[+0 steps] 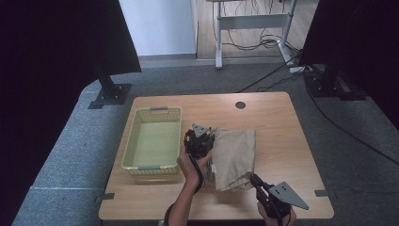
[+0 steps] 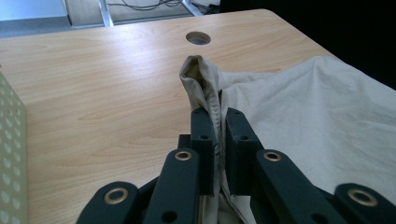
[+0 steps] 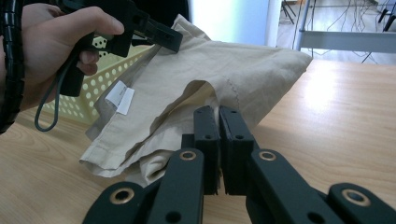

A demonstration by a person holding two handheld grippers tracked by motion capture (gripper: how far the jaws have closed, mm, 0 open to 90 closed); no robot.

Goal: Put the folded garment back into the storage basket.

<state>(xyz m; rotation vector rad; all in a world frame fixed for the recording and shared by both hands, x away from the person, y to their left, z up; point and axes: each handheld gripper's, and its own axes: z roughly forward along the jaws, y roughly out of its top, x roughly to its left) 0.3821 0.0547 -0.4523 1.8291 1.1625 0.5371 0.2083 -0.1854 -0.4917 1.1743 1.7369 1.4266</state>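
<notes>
A beige cloth (image 1: pixel 235 153) lies crumpled in the middle of the wooden table (image 1: pixel 282 136). My left gripper (image 1: pixel 209 136) is shut on the cloth's left edge; in the left gripper view the jaws (image 2: pixel 217 114) pinch a seamed fold of the cloth (image 2: pixel 317 116) that stands up between them. My right gripper (image 1: pixel 254 178) is shut on the cloth's near right corner, and in the right gripper view its jaws (image 3: pixel 218 116) clamp the edge of the cloth (image 3: pixel 224 65). That view also has the left gripper (image 3: pixel 173 41) lifting the cloth's far side, with a white label (image 3: pixel 120 97) hanging below.
A pale yellow perforated basket (image 1: pixel 129 141) stands on the table just left of the cloth, close to the left hand. A round cable hole (image 1: pixel 240 104) sits near the table's far edge. Beyond the table are a black stand base (image 1: pixel 110 94) and a metal desk frame (image 1: pixel 254 21) with cables.
</notes>
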